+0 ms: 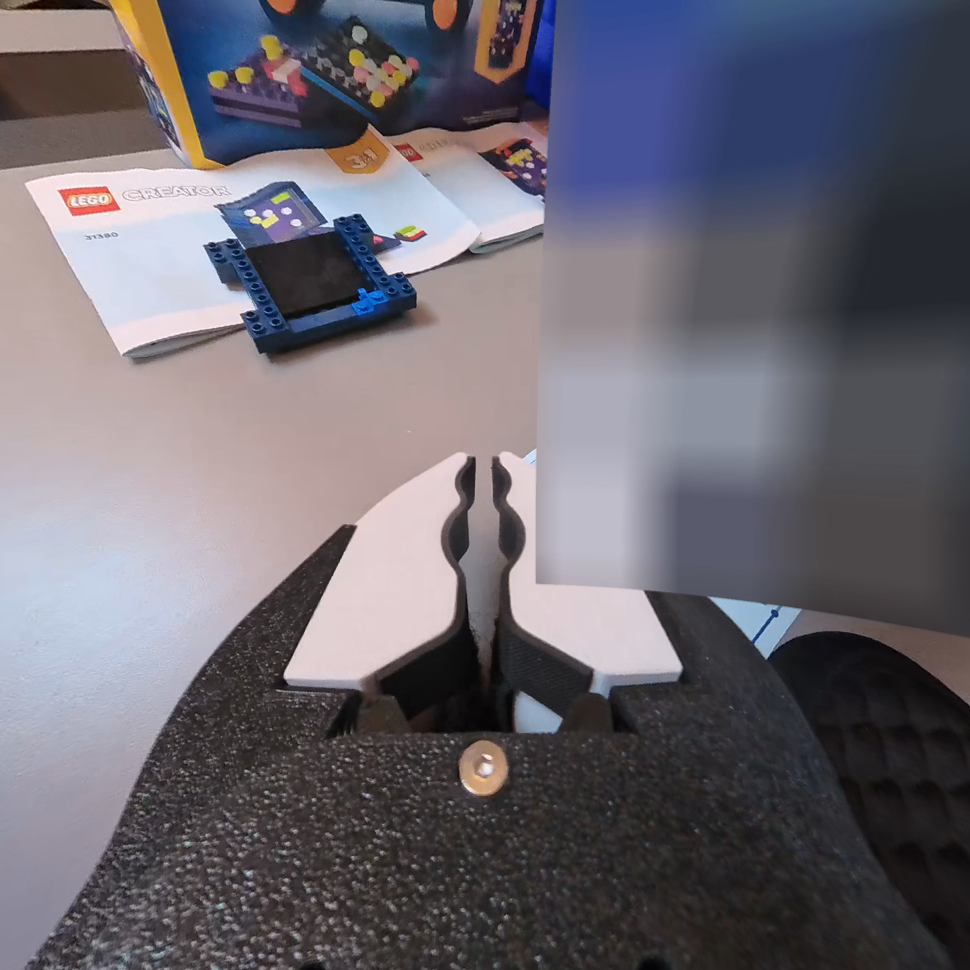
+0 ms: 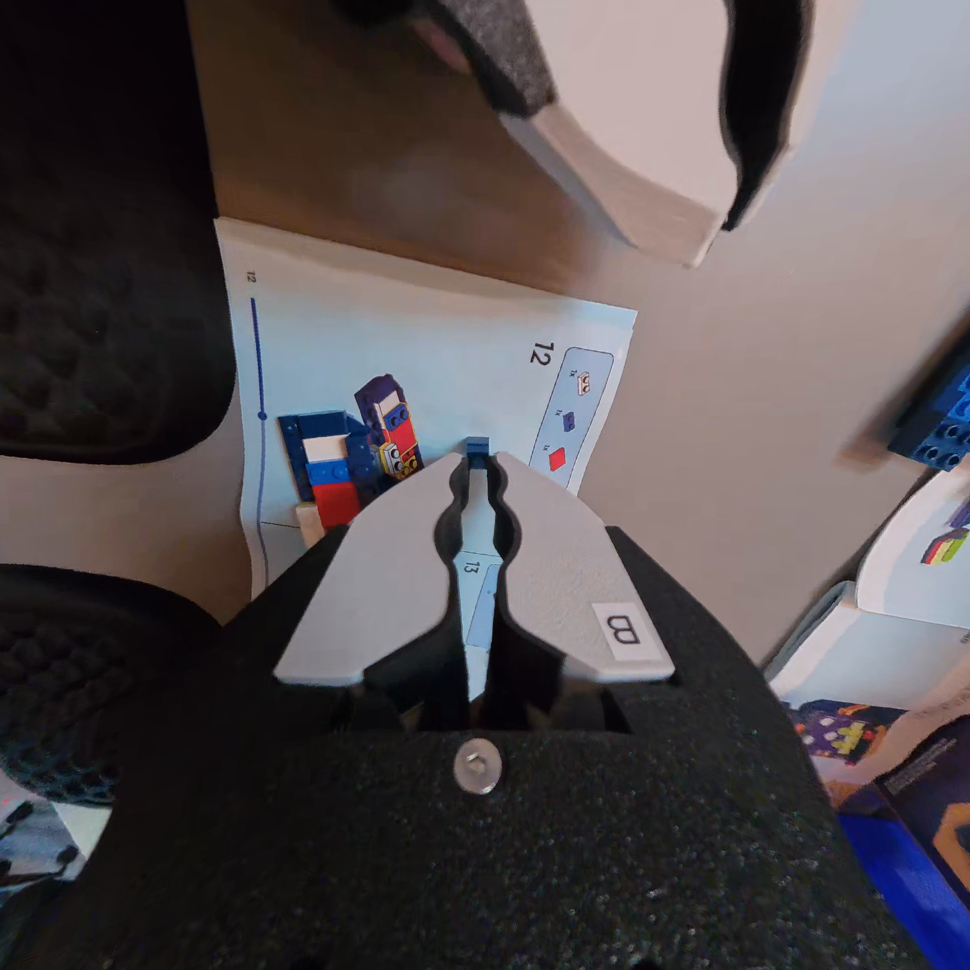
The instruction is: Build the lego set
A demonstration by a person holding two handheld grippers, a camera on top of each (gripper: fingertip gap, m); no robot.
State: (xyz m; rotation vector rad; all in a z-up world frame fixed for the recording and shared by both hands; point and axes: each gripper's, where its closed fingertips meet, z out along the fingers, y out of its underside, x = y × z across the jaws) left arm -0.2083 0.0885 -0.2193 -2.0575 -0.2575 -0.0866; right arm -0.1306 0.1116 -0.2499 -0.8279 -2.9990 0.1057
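Grey table (image 1: 210, 498), closed printed booklet (image 1: 157, 252)

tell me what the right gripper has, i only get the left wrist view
observer: the right gripper is pinching a small blue brick between its fingertips.
operator: what's under it
observer: an open instruction page, lying flat on the table.
operator: anything else on that page
observer: a small brick build in dark blue, white and red lies on it, just left of the fingertips.
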